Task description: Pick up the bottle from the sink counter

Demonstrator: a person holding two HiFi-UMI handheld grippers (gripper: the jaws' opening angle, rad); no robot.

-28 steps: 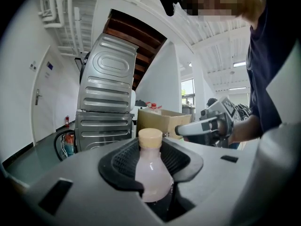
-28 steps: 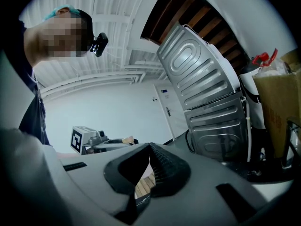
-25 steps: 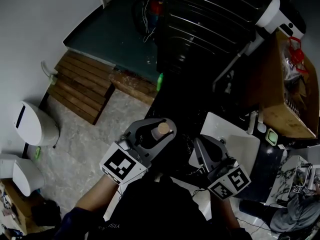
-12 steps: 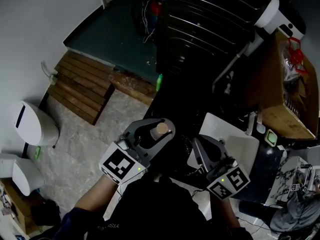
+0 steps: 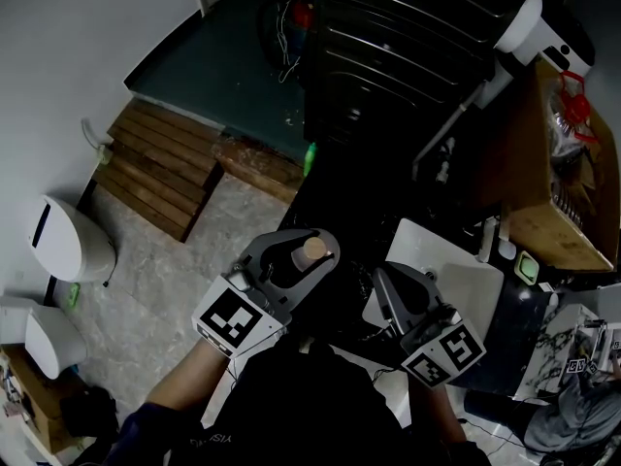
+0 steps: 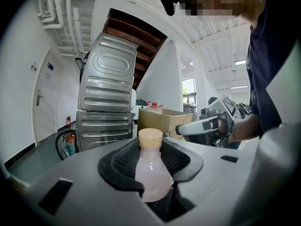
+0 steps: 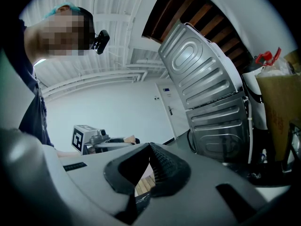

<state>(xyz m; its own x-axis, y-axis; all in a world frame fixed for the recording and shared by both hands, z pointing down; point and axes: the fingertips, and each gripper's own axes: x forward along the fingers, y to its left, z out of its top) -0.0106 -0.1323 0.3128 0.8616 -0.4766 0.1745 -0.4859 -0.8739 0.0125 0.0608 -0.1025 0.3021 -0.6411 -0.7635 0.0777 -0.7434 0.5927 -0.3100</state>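
A small bottle (image 6: pixel 151 175) of pale milky liquid with a tan cap (image 5: pixel 313 249) stands upright between the ribbed pads of my left gripper (image 6: pixel 151 161), which is shut on its body. In the head view this gripper (image 5: pixel 303 257) is held in the air at lower centre, over the dark floor. To its right my right gripper (image 5: pixel 386 287) is held level; in its own view the jaw tips of the right gripper (image 7: pixel 149 147) meet with nothing between them. The white sink basin (image 5: pixel 464 294) lies just right of it.
Two stacked grey metal machines (image 6: pixel 106 102) rise ahead, with a cardboard box (image 6: pixel 160 119) beside them. Wooden slatted steps (image 5: pixel 160 168) and white bins (image 5: pixel 63 241) stand at the left. A cluttered wooden shelf (image 5: pixel 553 231) is at the right.
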